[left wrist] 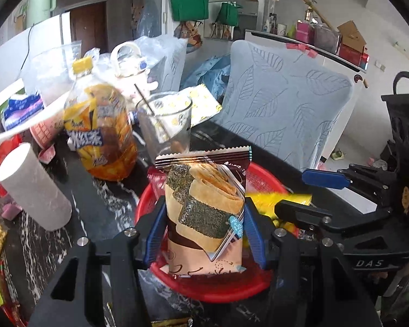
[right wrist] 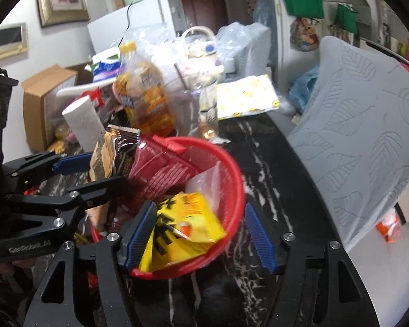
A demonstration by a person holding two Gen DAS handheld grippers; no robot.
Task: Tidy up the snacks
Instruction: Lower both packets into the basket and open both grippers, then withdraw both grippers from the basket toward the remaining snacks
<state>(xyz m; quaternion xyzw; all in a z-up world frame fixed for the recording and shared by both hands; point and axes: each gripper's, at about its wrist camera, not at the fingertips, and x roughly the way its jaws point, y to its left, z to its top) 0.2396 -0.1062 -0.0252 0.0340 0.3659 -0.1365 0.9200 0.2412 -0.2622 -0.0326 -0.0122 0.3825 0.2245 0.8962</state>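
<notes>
Snack packet (left wrist: 204,212), seaweed roll printed on it, stands upright at lower centre of my left view, clamped by my left gripper (left wrist: 205,234) over the red basket (left wrist: 231,288). My right gripper (right wrist: 201,237) stands apart around a yellow bag (right wrist: 185,229) lying inside that basket.
</notes>
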